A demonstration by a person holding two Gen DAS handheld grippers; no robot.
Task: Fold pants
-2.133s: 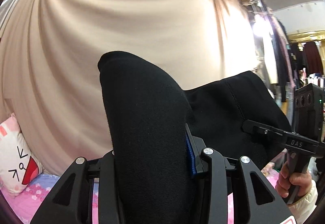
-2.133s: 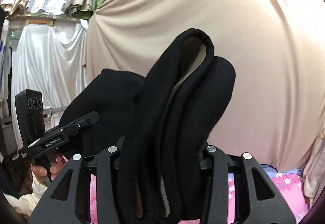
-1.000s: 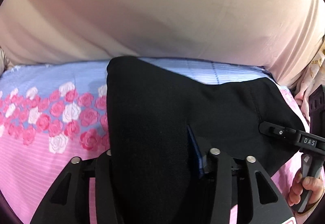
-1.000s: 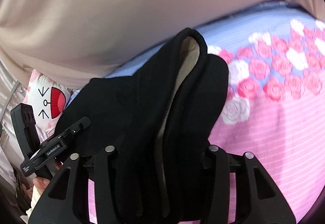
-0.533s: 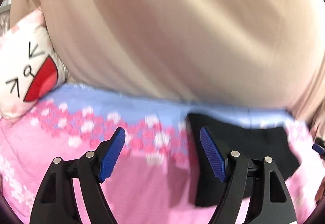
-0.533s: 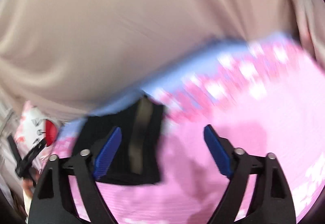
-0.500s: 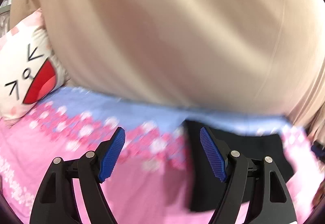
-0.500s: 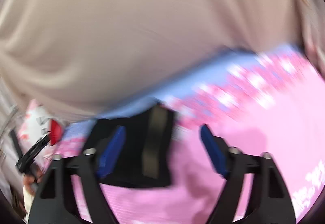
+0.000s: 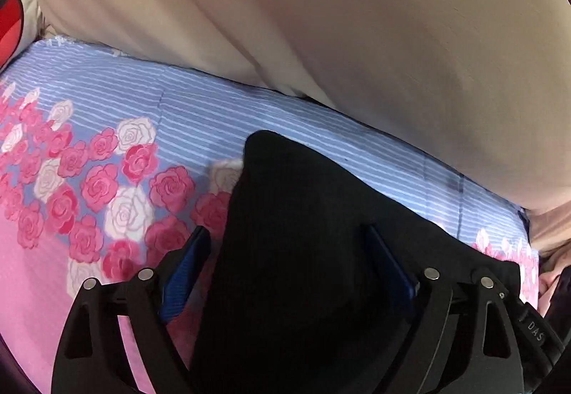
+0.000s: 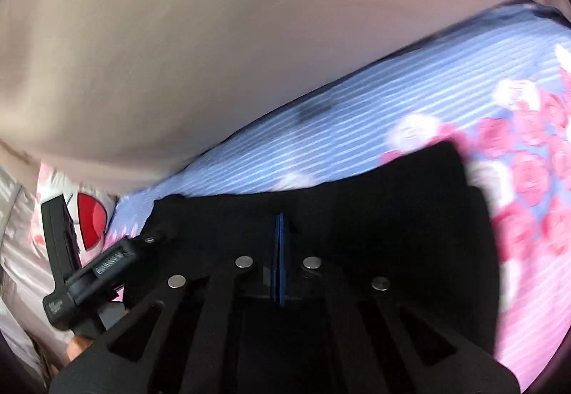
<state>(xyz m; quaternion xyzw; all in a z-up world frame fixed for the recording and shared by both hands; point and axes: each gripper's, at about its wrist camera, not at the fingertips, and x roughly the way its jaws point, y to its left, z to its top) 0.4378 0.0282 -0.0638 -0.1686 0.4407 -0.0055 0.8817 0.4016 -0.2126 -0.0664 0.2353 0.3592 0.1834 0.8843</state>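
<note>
The black pants (image 9: 307, 215) lie folded on the pink and blue rose-print bed sheet (image 9: 107, 151). My left gripper (image 9: 285, 262) is open, its blue pads on either side of the left part of the pants. In the right wrist view the pants (image 10: 392, 215) fill the lower frame. My right gripper (image 10: 279, 233) has its blue pads pressed together over the black cloth, with no cloth seen between them. The left gripper's handle (image 10: 71, 272) shows at the pants' far left.
A beige curtain (image 9: 357, 19) hangs behind the bed along its far edge. A white cartoon-face pillow (image 10: 85, 215) lies at the left end of the bed. Bare sheet (image 10: 535, 251) lies to the right of the pants.
Both grippers let go of the pants and pulled back, then came back down over them. The right gripper has shut. The left one stays open around the cloth.
</note>
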